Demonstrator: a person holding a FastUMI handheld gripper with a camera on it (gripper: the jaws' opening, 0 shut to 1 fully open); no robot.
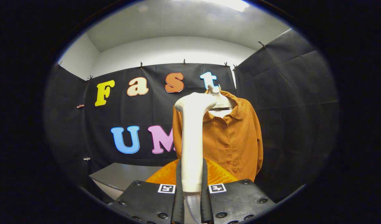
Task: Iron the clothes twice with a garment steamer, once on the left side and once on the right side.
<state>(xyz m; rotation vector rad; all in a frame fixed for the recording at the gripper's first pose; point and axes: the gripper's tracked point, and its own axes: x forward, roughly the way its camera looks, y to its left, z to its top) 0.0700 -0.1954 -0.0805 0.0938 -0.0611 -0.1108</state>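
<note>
A white garment steamer (192, 137) stands upright between my fingers, its handle pressed from both sides by my gripper (192, 183), which is shut on it. The steamer's head points toward an orange button-up shirt (230, 140) hanging on a white hanger (220, 99) just beyond the fingers and a little to the right. The steamer's handle covers the shirt's left part. A clear hose leaves the bottom of the handle between the fingers.
An orange bulging object (216, 175) lies right behind the fingers, below the shirt. A grey table surface (122, 177) lies to the left of it. Black cloth walls close the booth behind and on the right.
</note>
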